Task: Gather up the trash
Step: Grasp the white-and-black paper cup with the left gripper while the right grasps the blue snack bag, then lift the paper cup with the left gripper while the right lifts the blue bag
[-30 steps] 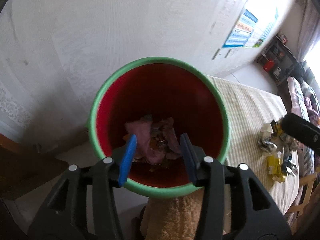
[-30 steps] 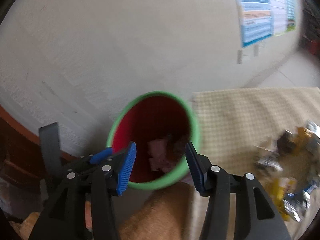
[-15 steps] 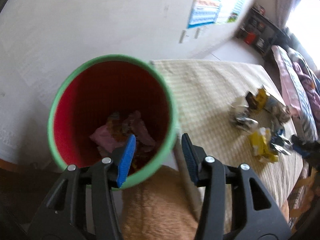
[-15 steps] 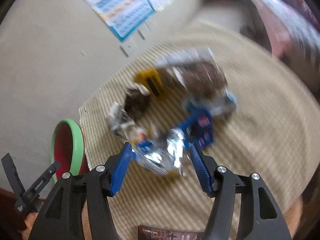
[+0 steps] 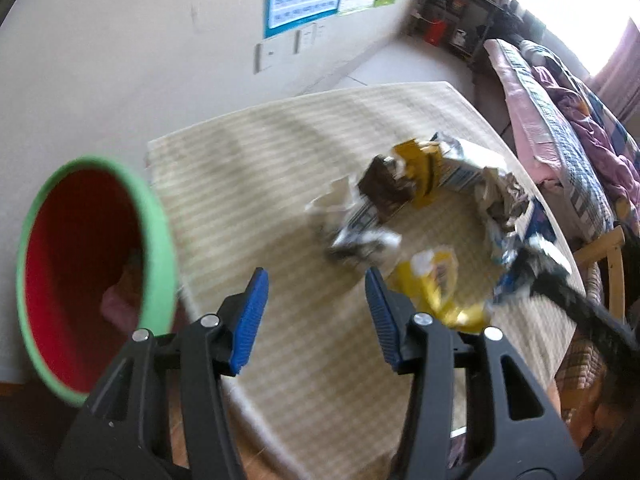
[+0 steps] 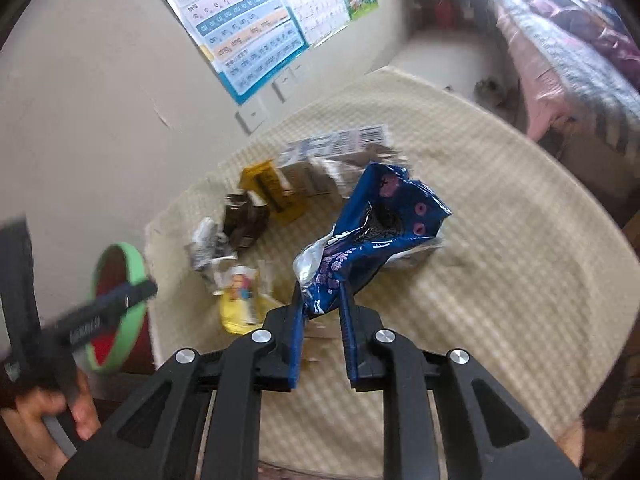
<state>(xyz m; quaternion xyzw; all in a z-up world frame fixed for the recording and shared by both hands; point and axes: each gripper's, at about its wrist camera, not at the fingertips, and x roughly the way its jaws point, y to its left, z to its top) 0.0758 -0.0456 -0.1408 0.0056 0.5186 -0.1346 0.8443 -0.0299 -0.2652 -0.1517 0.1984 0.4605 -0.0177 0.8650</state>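
We have swung both tools away from the bin [image 5: 94, 276] toward the trash pile [image 5: 404, 196] on the table [image 6: 500, 216]. Our right gripper [image 6: 322, 300] now pinches the blue wrapper [image 6: 372, 232]; our left gripper [image 5: 316, 312] hangs apart, empty, above the tablecloth.

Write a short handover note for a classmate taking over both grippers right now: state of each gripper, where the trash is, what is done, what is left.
Right gripper: shut on the blue wrapper, over the table.
Left gripper: open, holding nothing, over the table near the yellow wrapper.
Bin: off the table's left edge, some trash already inside.
Done: blue wrapper gripped.
Left: drop it into the bin, then collect the remaining pile of wrappers on the table.
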